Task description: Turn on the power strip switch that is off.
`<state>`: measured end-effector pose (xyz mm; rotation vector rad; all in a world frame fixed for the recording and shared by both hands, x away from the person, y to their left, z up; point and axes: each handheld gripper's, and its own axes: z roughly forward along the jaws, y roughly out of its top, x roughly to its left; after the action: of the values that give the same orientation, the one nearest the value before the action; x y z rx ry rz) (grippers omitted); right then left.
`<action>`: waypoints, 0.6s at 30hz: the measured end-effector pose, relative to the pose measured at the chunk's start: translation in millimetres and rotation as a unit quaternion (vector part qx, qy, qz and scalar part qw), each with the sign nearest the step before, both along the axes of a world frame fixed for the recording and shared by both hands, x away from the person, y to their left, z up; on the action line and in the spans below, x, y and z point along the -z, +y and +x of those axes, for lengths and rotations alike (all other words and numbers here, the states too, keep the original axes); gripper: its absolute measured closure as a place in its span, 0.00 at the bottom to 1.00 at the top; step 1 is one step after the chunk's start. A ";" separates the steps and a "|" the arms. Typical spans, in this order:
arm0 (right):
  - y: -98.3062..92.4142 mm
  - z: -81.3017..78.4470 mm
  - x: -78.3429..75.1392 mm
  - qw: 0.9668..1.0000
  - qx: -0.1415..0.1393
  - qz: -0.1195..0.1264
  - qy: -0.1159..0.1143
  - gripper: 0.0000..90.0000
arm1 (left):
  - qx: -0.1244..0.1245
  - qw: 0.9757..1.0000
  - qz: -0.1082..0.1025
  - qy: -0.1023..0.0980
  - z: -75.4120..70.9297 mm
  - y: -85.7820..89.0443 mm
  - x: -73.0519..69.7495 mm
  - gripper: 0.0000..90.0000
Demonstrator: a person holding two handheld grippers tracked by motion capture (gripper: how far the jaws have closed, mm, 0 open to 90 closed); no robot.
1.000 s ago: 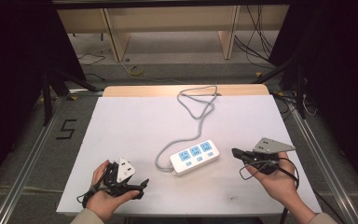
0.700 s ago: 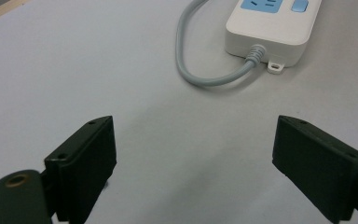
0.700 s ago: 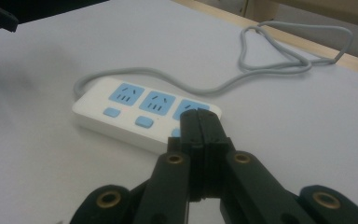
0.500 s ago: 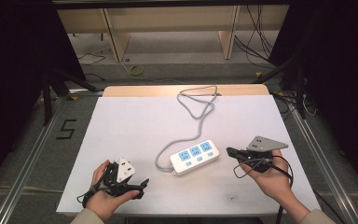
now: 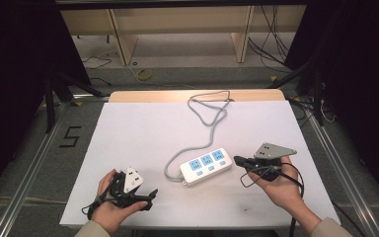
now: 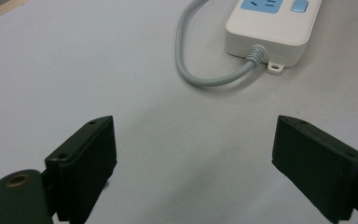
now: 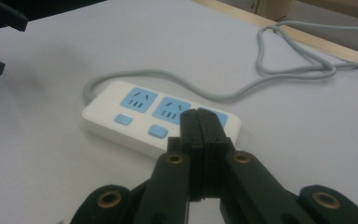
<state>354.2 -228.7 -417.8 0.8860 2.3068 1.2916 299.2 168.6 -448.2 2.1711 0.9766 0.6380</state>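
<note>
Resting at lower centre of the high view, a white power strip (image 5: 206, 166) lies on the white table (image 5: 143, 133), its three blue sockets facing up with a blue switch beside each. Its grey cord (image 5: 205, 129) curves out of the strip's lower-left end and runs up the frame to a loose loop near the table's far wooden edge.

At lower left, the person's left hand (image 5: 109, 207) holds the left gripper (image 5: 150, 197) low over the table, well apart from the strip; in the left gripper view its jaws stand wide apart with bare table between them. At lower right, the right hand (image 5: 276, 185) holds the right gripper (image 5: 237, 160) just beside the strip's right end. In the right gripper view its jaws are pressed together with nothing between them, their tips in front of the third socket.
</note>
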 end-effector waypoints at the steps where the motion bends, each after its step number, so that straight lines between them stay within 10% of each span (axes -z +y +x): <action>1: 0.6 0.5 0.0 1.000 -0.001 -0.001 -0.001 1.00 | 0.000 1.000 0.000 0.000 0.0 0.0 0.0 0.15; 18: 9.9 6.5 0.4 1.000 -0.008 -0.001 0.010 1.00 | 0.002 1.000 0.001 0.000 0.4 -0.7 0.2 0.15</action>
<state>360.7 -218.8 -418.2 0.8850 2.3346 1.2935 299.6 167.8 -448.4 2.1728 0.9724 0.6381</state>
